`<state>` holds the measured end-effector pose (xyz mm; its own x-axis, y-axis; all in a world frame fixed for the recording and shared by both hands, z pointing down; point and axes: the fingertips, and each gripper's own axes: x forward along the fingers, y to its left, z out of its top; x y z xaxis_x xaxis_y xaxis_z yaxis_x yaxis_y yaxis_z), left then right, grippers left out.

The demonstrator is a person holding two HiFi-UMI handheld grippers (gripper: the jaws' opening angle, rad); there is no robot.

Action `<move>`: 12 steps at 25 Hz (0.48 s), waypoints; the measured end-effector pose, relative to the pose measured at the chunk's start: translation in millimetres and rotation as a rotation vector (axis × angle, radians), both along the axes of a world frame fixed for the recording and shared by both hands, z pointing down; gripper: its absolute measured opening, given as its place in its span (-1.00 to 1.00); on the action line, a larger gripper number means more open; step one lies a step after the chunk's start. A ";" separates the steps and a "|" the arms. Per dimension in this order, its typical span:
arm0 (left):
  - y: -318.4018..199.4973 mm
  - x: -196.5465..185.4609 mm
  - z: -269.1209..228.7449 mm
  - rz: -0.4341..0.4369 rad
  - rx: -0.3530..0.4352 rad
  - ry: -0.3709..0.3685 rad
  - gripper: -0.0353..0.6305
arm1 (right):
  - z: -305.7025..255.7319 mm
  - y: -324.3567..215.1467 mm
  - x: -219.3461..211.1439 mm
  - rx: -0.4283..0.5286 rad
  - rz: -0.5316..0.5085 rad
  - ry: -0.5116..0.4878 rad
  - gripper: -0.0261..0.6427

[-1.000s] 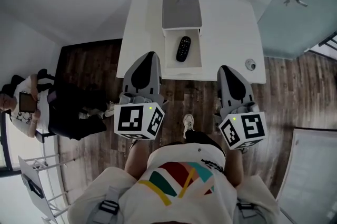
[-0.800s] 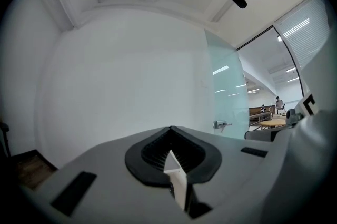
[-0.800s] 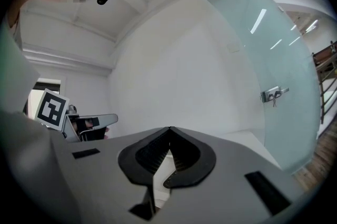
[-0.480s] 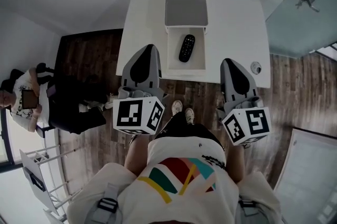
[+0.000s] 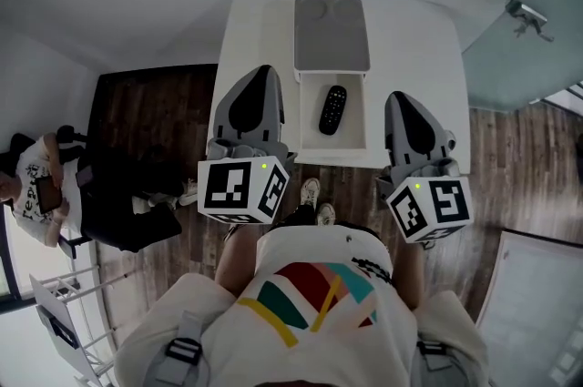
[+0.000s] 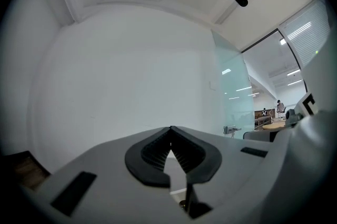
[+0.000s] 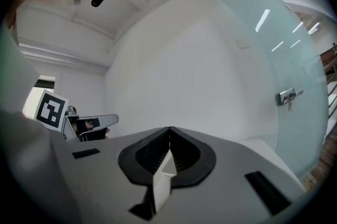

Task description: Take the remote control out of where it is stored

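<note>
A black remote control lies in an open white drawer pulled out from under a grey-topped unit on the white table. In the head view my left gripper hovers just left of the drawer and my right gripper just right of it, both over the table's near edge. Each one's jaws meet at the tips with nothing between them, as the left gripper and right gripper views show. Those two views face the white wall; the remote is hidden there.
A small round object sits near the table's right front corner. A frosted glass partition with a door handle stands at the right. A seated person and dark chair are at the left on the wood floor.
The table and drawer have shifted down and right in the head view, closer to me. Both grippers now flank the drawer's front, still shut.
</note>
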<state>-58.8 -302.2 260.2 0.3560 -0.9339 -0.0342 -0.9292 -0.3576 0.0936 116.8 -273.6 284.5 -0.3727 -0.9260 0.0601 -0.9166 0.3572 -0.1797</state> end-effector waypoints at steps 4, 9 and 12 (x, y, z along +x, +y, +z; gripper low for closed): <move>-15.5 -14.2 4.4 0.007 -0.008 0.002 -0.88 | 3.1 -16.8 -20.5 -0.010 -0.010 -0.002 -0.93; -29.8 -16.4 16.3 0.049 -0.029 0.006 -0.88 | 14.7 -33.2 -35.7 -0.041 -0.016 -0.034 -0.92; -36.4 -15.8 21.2 0.079 -0.033 -0.004 -0.88 | 21.5 -41.2 -41.8 -0.063 0.004 -0.029 -0.92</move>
<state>-74.6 -338.7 281.3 0.4282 -0.9037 -0.0023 -0.8987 -0.4261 0.1034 75.0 -314.8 305.9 -0.3717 -0.9222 0.1070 -0.9119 0.3411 -0.2283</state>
